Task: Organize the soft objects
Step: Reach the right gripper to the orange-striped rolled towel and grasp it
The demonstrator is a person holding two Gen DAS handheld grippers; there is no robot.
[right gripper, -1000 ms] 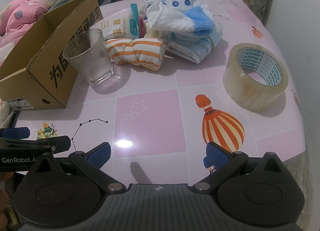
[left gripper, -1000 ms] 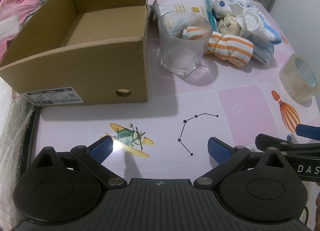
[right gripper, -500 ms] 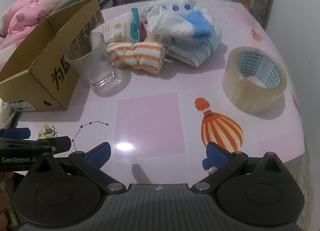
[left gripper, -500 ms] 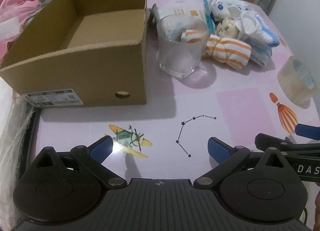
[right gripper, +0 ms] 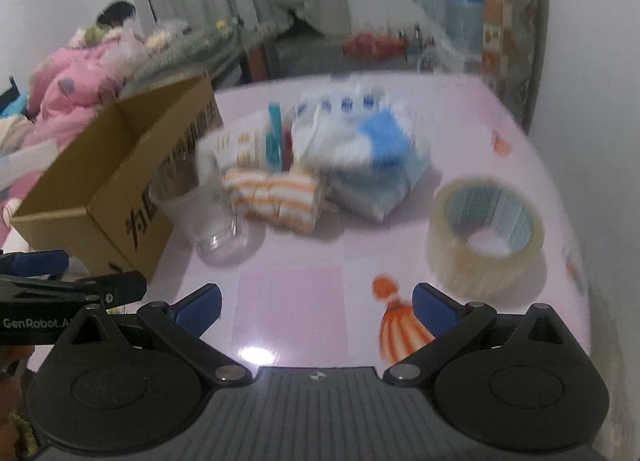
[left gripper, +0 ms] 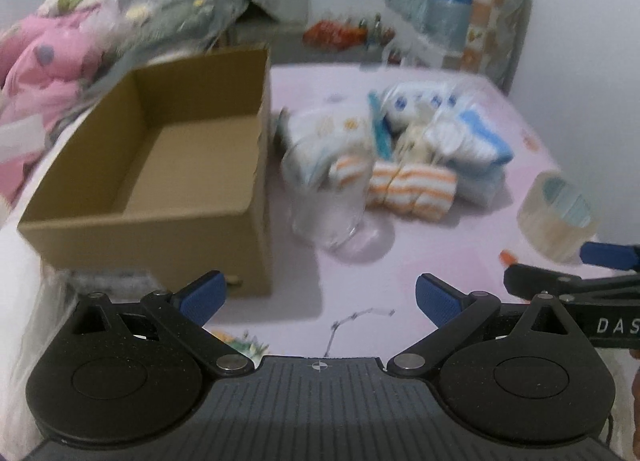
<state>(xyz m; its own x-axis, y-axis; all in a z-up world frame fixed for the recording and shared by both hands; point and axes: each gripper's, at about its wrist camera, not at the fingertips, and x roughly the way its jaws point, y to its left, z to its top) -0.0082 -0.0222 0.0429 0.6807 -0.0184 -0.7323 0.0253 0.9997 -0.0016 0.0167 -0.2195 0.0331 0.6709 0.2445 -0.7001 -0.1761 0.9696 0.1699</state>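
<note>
We hold the left gripper (left gripper: 318, 297) and right gripper (right gripper: 316, 303) with jaws apart and empty above the table (right gripper: 288, 285), since the soft bundles (right gripper: 336, 165) lie piled beside the empty cardboard box (left gripper: 160, 181), presumably their destination.

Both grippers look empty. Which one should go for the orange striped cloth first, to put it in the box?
Probably the left gripper: the striped cloth lies nearly straight ahead of it, and the box sits on its side. The right gripper faces more toward the tape. The glass partly blocks the left's path.
</note>
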